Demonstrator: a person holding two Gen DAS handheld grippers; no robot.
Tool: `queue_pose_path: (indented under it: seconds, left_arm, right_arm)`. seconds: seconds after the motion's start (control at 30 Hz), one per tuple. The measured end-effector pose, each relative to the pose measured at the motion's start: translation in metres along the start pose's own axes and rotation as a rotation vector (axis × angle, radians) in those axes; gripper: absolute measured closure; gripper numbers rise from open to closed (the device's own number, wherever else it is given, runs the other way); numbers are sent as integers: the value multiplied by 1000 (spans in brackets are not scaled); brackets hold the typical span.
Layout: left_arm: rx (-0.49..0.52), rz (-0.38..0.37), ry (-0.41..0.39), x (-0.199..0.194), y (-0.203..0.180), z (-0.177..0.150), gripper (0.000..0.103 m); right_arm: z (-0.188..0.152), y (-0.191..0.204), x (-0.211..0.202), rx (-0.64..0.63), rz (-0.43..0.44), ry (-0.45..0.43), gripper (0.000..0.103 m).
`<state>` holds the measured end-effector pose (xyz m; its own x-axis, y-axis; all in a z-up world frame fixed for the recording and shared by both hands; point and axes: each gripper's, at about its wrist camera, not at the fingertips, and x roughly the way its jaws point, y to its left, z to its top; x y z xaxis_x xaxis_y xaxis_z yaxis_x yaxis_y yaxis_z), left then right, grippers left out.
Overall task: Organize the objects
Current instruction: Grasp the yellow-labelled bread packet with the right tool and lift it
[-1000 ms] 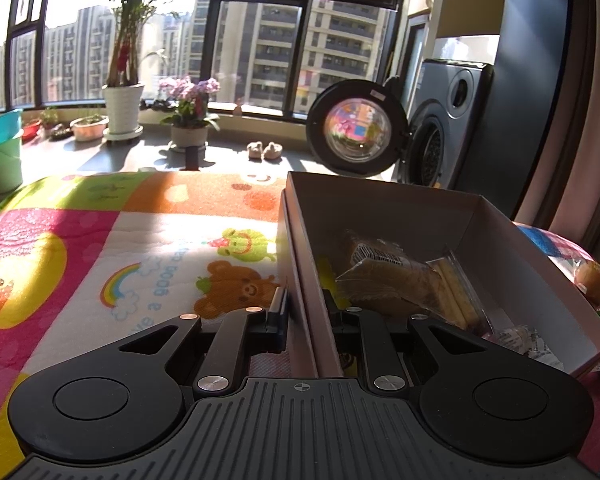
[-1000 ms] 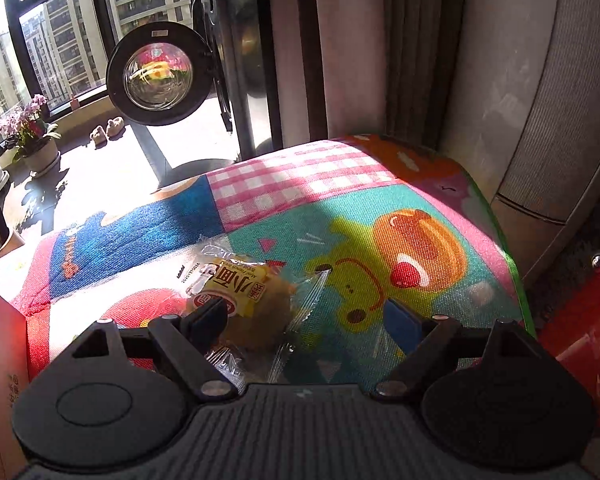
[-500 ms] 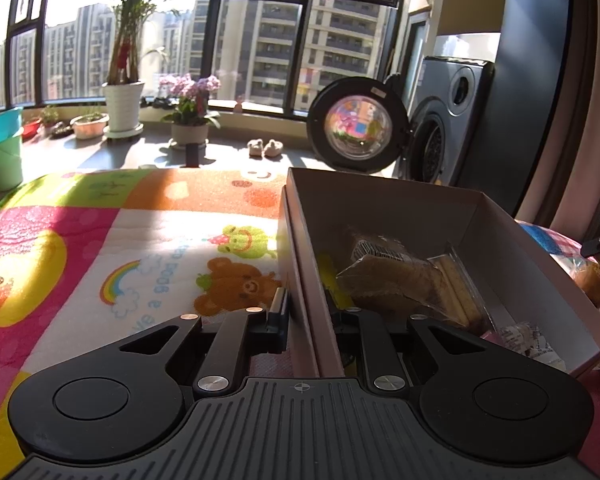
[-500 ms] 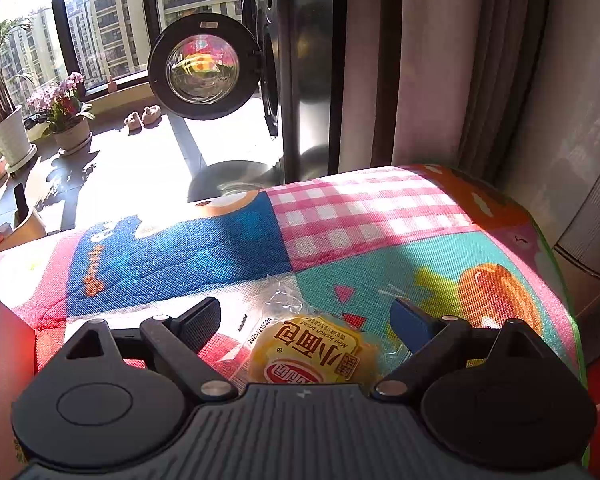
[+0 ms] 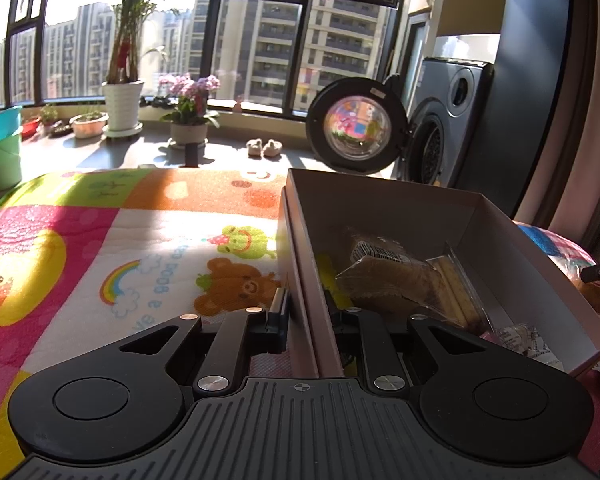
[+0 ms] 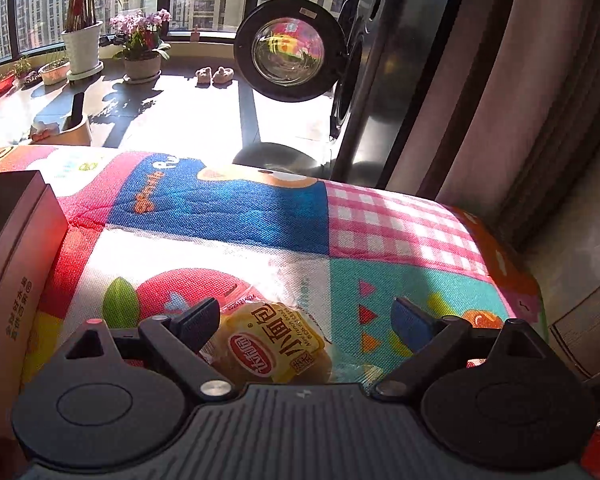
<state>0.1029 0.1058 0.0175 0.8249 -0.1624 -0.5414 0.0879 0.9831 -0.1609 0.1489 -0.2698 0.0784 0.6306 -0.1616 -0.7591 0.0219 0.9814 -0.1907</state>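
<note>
A pink cardboard box sits on a colourful play mat. It holds several wrapped snacks, among them a brown cake packet. My left gripper is shut on the box's near left wall. In the right wrist view the box's corner is at the left. A small yellow bun in clear wrap lies on the mat between the fingers of my open right gripper, close to the left finger. That bun also shows at the far right of the left wrist view.
A washing machine with its round door open stands beyond the mat. Potted plants and small shoes sit on the sunlit floor by the window. Curtains hang at the right of the mat.
My right gripper has swung left and moved over the bun, which now lies between its open fingers. The left gripper and the box have stayed put.
</note>
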Motion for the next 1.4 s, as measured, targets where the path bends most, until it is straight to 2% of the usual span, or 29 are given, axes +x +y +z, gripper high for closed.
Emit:
queue_pose_path:
  seconds: [0.13,0.37,0.43,0.53,0.6,0.67,0.7,0.77,0.8,0.83,0.87,1.0,1.17,1.3,1.4]
  left_arm:
    - [1,0,0,0,-1,0,85]
    - [2,1,-1,0,1,1,85]
    - [3,1,-1,0,1,1,85]
    - [3,1,-1,0,1,1,85]
    - [3,1,-1,0,1,1,85]
    - [3,1,-1,0,0,1,85]
    - [3,1,-1,0,0,0,85]
    - [1,0,-1,0,1,1,85]
    - [1,0,0,0,1,1,85]
    - [1,-1,0,0,1,1,85]
    - [0,-1,0,0,1,1,85]
    - [-3,-3,-1,-2,-1,1,85]
    - [-3,-2,-1,-2,-5,0,85]
    - [-4,-3,-2,-2,-4,1,85]
    - [-4,-3,-2,-2,-4,1,85]
  right_arm:
    - [-2,-6,4,41,42,-1,10]
    - [14,-30,30,279,-42,21,7]
    - [13,-40,30,332,3,20,8]
    - [5,-45,26,361,144,25,7]
    - [-1,-39,26,342,160,36,7]
    - [-6,-30,31,307,130,57,7]
    - [-8,-24,35,292,98,72,8]
    - [-9,-17,35,256,47,67,18]
    - [-8,-14,32,240,52,65,29]
    - [-5,-11,27,226,42,71,44]
    - [-3,-9,23,219,26,77,46]
    - [0,-1,-23,182,-4,23,47]
    - [-15,14,-97,173,63,-24,47]
    - [-49,44,-145,134,148,28,47]
    - [-77,71,-167,102,215,105,47]
